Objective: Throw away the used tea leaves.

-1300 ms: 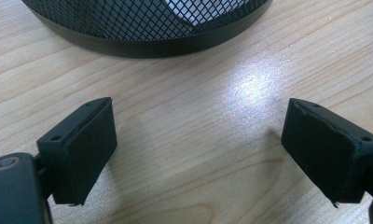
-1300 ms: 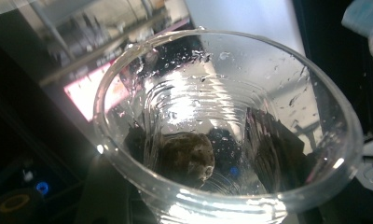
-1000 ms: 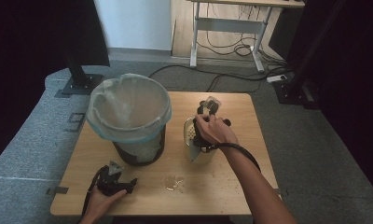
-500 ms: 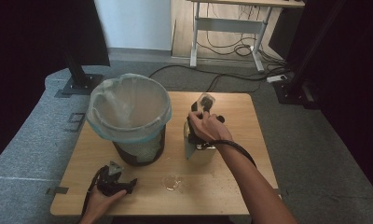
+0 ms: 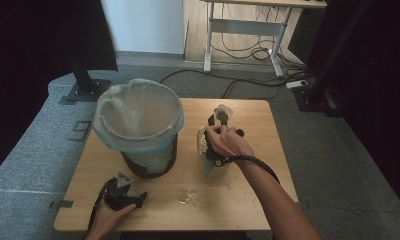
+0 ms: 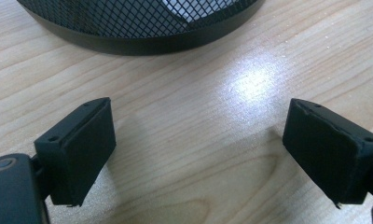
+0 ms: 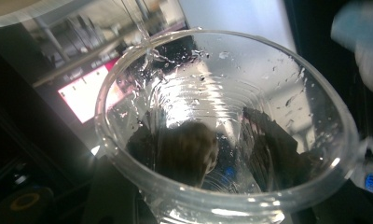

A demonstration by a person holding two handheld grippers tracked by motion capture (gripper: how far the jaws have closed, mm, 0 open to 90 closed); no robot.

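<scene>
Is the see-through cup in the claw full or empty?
Nearly empty. The right gripper view looks straight into the clear plastic cup: just droplets cling to its walls, and you see through its bottom. The right claw grips it.

Clear glossy plastic cup (image 7: 222,135), matt wood-grain table (image 6: 184,140), black mesh bin (image 6: 138,18)

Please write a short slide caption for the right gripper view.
Right gripper shut on a wet, clear plastic cup, seen through its open rim.
</scene>
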